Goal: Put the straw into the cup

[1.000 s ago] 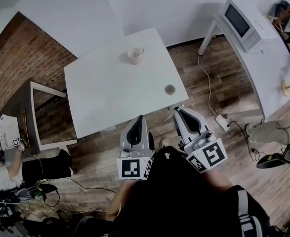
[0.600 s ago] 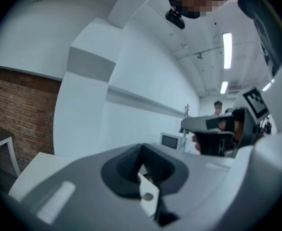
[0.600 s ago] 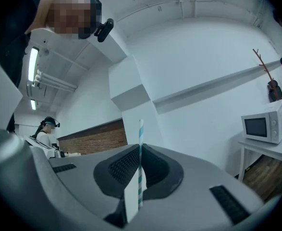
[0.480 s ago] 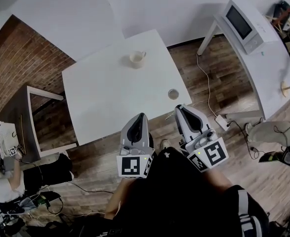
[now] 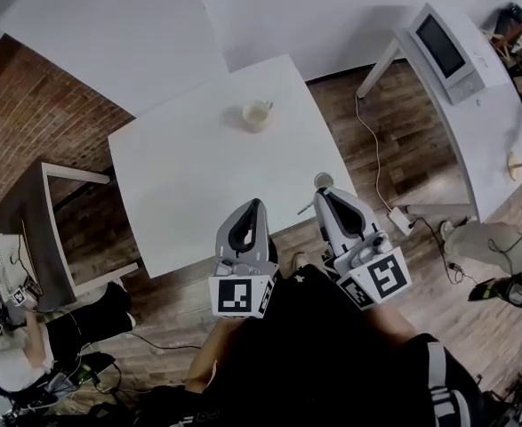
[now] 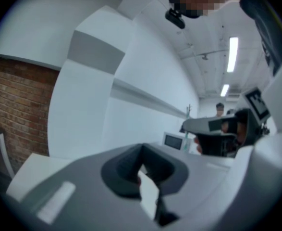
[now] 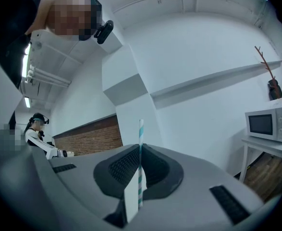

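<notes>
White table, right hand-held gripper clamping straw, left hand-held gripper closed, both angled upward

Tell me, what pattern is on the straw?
The straw is white with teal stripes, clearest in the right gripper view.

A white table stands on a wood-plank floor, its far edge near plain white walls. A brick wall lies beyond its left edge. A microwave sits on a white side desk. 2 ceiling strip lights glow.
</notes>
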`<action>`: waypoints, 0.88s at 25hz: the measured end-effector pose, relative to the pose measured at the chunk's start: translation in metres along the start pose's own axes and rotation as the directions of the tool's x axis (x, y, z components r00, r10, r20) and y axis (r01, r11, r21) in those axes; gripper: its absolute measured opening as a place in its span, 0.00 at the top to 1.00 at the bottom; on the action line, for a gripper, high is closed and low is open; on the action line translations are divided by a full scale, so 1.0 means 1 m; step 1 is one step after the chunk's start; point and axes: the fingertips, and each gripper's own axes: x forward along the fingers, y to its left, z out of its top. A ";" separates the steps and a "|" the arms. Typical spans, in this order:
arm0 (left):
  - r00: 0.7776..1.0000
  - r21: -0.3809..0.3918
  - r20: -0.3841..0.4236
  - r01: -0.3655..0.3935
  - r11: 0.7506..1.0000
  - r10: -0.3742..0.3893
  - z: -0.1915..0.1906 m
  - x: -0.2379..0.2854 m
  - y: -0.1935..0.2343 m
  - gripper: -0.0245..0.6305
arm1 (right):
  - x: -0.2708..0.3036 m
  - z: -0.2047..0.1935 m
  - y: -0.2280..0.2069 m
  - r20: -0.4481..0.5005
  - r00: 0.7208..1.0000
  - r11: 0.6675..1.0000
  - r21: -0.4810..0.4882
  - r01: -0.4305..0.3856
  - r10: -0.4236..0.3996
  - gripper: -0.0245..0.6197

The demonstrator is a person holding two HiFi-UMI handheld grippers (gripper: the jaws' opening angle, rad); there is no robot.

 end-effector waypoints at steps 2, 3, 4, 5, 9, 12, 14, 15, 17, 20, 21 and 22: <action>1.000 -0.007 -0.006 0.005 1.000 -0.005 0.001 0.007 0.012 0.96 | 0.015 0.000 -0.001 -0.007 1.000 1.000 0.001 0.005 -0.005 0.94; 1.000 -0.009 -0.009 0.008 1.000 -0.008 0.002 0.011 0.018 0.96 | 0.023 0.001 -0.001 -0.009 1.000 1.000 0.001 0.007 -0.007 0.94; 1.000 -0.012 -0.012 0.010 1.000 -0.011 0.003 0.015 0.024 0.96 | 0.031 0.001 -0.001 -0.010 1.000 1.000 0.000 0.010 -0.010 0.94; 1.000 -0.013 -0.015 0.014 1.000 -0.014 0.003 0.018 0.030 0.96 | 0.038 0.002 -0.001 -0.012 1.000 1.000 0.000 0.012 -0.012 0.94; 0.999 -0.015 -0.026 0.029 0.999 -0.030 0.005 0.031 0.052 0.96 | 0.066 0.003 -0.001 -0.013 1.000 1.000 0.000 0.027 -0.027 0.94; 0.999 -0.016 -0.030 0.044 0.999 -0.044 0.008 0.040 0.069 0.96 | 0.084 0.004 -0.001 -0.011 0.999 0.999 0.001 0.043 -0.043 0.94; 0.998 -0.016 -0.034 0.053 0.998 -0.053 0.010 0.046 0.079 0.96 | 0.096 0.004 -0.001 -0.012 0.998 0.998 0.002 0.055 -0.055 0.94; 0.998 -0.016 -0.035 0.058 0.998 -0.059 0.010 0.050 0.084 0.96 | 0.102 0.004 -0.002 -0.014 0.998 0.998 0.001 0.062 -0.062 0.94; 0.997 -0.019 -0.039 0.072 0.997 -0.072 0.010 0.056 0.093 0.96 | 0.114 0.002 -0.005 -0.017 0.997 0.997 -0.001 0.078 -0.078 0.94; 0.995 -0.031 -0.042 0.084 0.996 -0.085 0.007 0.068 0.109 0.96 | 0.135 -0.001 -0.012 -0.018 0.994 0.995 -0.005 0.104 -0.104 0.94; 0.995 -0.033 -0.044 0.089 0.996 -0.090 0.007 0.071 0.113 0.96 | 0.140 -0.002 -0.015 -0.018 0.993 0.993 -0.007 0.114 -0.114 0.94; 0.994 -0.032 -0.045 0.095 0.995 -0.096 0.006 0.074 0.117 0.96 | 0.145 -0.003 -0.017 -0.018 0.992 0.992 -0.008 0.123 -0.123 0.94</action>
